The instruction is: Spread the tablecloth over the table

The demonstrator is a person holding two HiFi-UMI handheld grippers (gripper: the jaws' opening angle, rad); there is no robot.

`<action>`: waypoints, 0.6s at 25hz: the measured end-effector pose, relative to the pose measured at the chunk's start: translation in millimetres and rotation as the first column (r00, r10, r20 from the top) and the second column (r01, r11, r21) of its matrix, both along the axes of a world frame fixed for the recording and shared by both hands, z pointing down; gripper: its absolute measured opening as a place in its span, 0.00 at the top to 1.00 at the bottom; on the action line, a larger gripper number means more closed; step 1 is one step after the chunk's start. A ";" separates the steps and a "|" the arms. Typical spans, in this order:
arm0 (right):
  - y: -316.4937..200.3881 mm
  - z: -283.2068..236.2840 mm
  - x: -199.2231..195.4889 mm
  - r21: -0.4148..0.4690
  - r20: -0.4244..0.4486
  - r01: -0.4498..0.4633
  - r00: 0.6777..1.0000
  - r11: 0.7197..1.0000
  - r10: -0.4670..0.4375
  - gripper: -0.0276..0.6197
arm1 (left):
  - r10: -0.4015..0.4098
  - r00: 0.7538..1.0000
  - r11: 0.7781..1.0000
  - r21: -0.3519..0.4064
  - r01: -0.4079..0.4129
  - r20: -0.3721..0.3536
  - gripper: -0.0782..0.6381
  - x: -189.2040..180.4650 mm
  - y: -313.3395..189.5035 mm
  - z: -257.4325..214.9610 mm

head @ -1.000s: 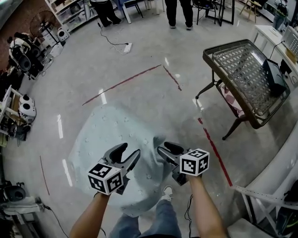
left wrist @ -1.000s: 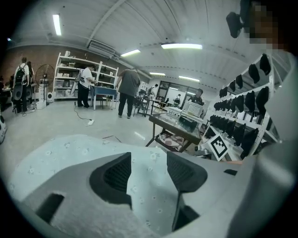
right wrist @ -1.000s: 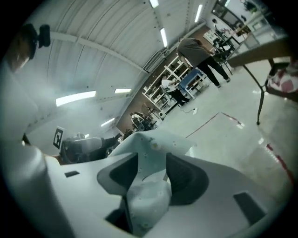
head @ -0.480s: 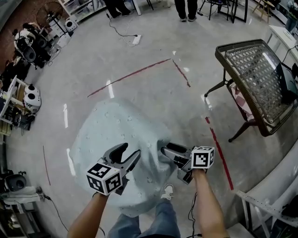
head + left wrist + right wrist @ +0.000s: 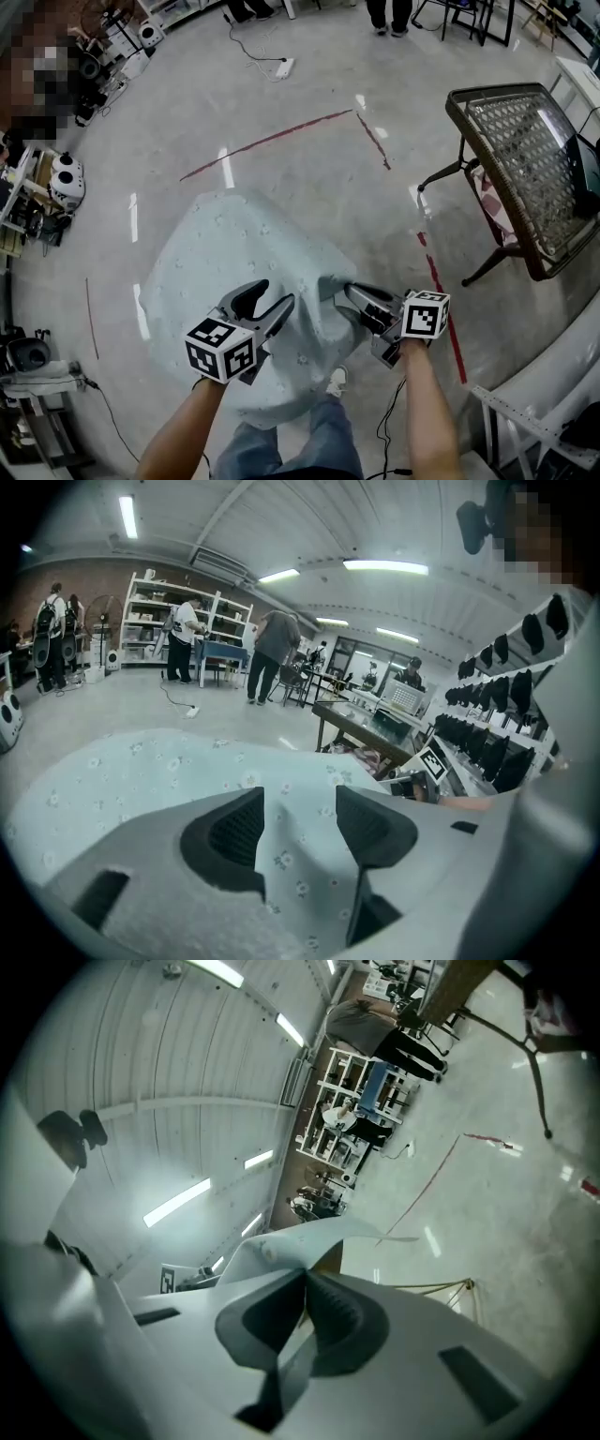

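**Right gripper pinches cloth; left stands half open over it**

In the head view the cloth point(image 5: 234, 253), pale with small flowers, billows in a mound over the floor from the centre down to 6 o'clock. It is not on the table point(image 5: 506, 90), which stands well apart at 2 o'clock, its woven top bare of cloth.

The right gripper point(image 5: 354, 292), at 5 o'clock, meets the cloth's right edge. Its jaws have just been closing and in the right gripper view they are together point(image 5: 305, 1283), with a thin fold of cloth point(image 5: 309, 1232) caught between the pads and flaring out beyond them.

The left gripper point(image 5: 272, 295), at 7 o'clock, lies over the near part of the cloth. In the left gripper view its jaws stand about half apart point(image 5: 300, 808); the cloth point(image 5: 141, 771) runs under and between them with a crease in the gap, and the pads do not press on it.

A red tape line point(image 5: 272, 139) crosses the floor at 12 o'clock, beyond the cloth.
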State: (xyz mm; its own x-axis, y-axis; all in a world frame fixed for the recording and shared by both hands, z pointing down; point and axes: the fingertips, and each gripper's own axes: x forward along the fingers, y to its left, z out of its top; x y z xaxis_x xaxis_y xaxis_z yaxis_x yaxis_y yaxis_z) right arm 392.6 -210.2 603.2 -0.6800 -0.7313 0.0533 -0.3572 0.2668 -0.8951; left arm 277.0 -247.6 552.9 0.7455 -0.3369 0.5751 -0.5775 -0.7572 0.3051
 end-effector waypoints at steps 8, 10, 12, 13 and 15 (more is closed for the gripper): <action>-15.5 -17.1 46.2 -0.035 -0.150 0.052 0.987 0.998 -0.057 0.95 | -0.007 1.000 1.000 -0.008 0.007 -0.013 0.55 24.4 -6.2 14.6; -20.1 -20.5 62.7 -0.068 -0.210 0.026 0.977 0.997 -0.040 0.95 | -0.009 1.000 1.000 -0.008 0.009 -0.022 0.55 24.1 -7.8 13.2; -21.1 -21.8 75.2 -0.101 -0.277 -0.008 0.961 0.995 -0.020 0.95 | -0.010 1.000 1.000 -0.007 0.010 -0.030 0.55 16.6 -6.6 9.3; -21.1 -22.0 79.7 -0.110 -0.299 -0.018 0.954 0.994 -0.016 0.95 | -0.011 0.999 1.000 -0.007 0.011 -0.033 0.55 13.1 -6.0 8.1; -22.1 -21.7 87.2 -0.118 -0.315 -0.040 0.949 0.992 0.000 0.95 | -0.012 0.999 1.000 -0.005 0.012 -0.035 0.55 7.8 -5.6 7.1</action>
State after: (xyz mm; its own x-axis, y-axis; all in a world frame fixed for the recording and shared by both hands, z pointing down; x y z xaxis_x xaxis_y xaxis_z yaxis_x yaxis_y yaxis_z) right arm 479.8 -232.3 581.6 -0.5997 -0.7193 0.3507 -0.6294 0.1533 -0.7619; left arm 284.8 -253.1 560.0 0.7612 -0.3428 0.5505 -0.5753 -0.7488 0.3291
